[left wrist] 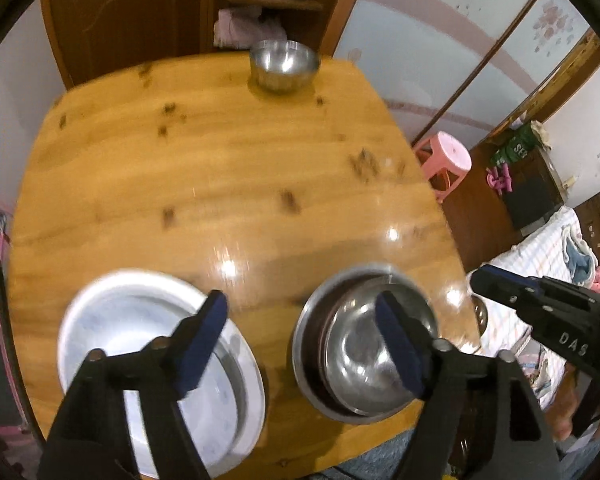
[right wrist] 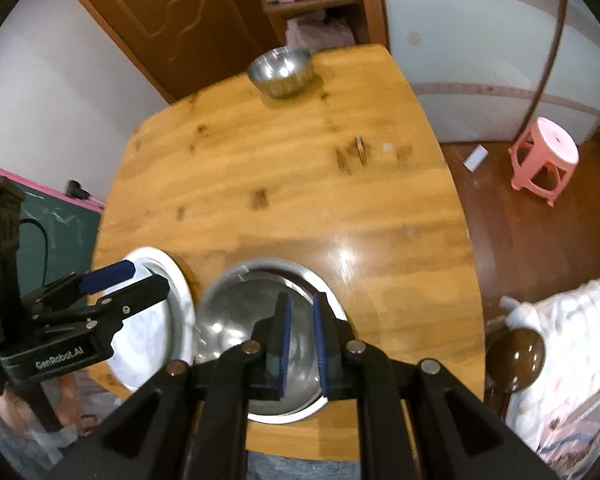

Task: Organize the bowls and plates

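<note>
I judge the lone steel bowl (right wrist: pixel 280 72) at the table's (right wrist: pixel 300 200) far edge the next pick: it lies straight ahead of my right gripper (right wrist: pixel 302 344), beyond the nested steel bowls (right wrist: pixel 236 320) beneath it. That gripper's pads stand narrowly apart, holding nothing; my left gripper (left wrist: pixel 300 344) is spread wide, empty, over the gap between those bowls and the white plates (left wrist: pixel 100 320) left of them.

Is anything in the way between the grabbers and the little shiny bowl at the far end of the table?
Nothing visible. The wooden table lies bare between the nearby dishes and the far steel bowl; only dark knots mark the wood there.
</note>
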A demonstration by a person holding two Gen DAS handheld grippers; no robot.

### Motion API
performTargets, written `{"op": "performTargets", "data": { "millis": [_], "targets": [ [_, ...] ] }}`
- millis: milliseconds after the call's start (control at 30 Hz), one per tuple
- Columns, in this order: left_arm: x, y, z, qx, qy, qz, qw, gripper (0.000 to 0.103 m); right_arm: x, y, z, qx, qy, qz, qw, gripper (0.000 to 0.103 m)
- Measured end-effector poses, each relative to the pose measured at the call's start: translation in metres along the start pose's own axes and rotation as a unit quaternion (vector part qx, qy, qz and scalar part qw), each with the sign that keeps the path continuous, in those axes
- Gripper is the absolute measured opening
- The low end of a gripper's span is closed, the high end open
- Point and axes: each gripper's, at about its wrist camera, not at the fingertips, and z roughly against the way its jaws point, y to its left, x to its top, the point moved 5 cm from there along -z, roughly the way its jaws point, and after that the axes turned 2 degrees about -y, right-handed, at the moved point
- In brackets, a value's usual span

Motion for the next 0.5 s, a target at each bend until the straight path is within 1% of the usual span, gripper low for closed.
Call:
{"op": "performTargets", "data": {
  "millis": [100, 200, 267, 367, 400, 467, 500],
  "targets": [
    [0.028, 0.0, 0.017, 0.007, -0.013, -0.008, 0.9999, 0.078, 0.026, 0.001, 0.022, 0.007, -0.012, 0.015, 1.0, 0.011],
    [0.054, 0.001, 0.03, 0.001, -0.015, -0.004, 0.9999, 0.084, 0.056, -0.001, 0.046, -0.008, -0.032, 0.035, 0.999, 0.011],
    [0.076, 0.001, 0.039, -0.008, -0.024, 0.002, 0.9997, 0.086, 0.077, -0.003, 0.06, -0.014, -0.042, 0.043, 0.998, 0.011],
    [0.101, 0.0, 0.05, -0.006, -0.037, 0.003, 0.9993, 0.088, 0.106, -0.008, 0.074, -0.024, -0.052, 0.049, 0.997, 0.012],
    [0.109, 0.001, 0.052, -0.003, -0.04, 0.003, 0.9992, 0.088, 0.115, -0.01, 0.077, -0.029, -0.057, 0.048, 0.997, 0.013],
    [0.123, 0.0, 0.054, 0.004, -0.044, 0.002, 0.999, 0.088, 0.134, -0.016, 0.082, -0.038, -0.066, 0.044, 0.996, 0.02],
    [0.13, 0.0, 0.055, 0.005, -0.046, 0.003, 0.9989, 0.088, 0.142, -0.019, 0.083, -0.039, -0.07, 0.041, 0.996, 0.026]
  ]
}}
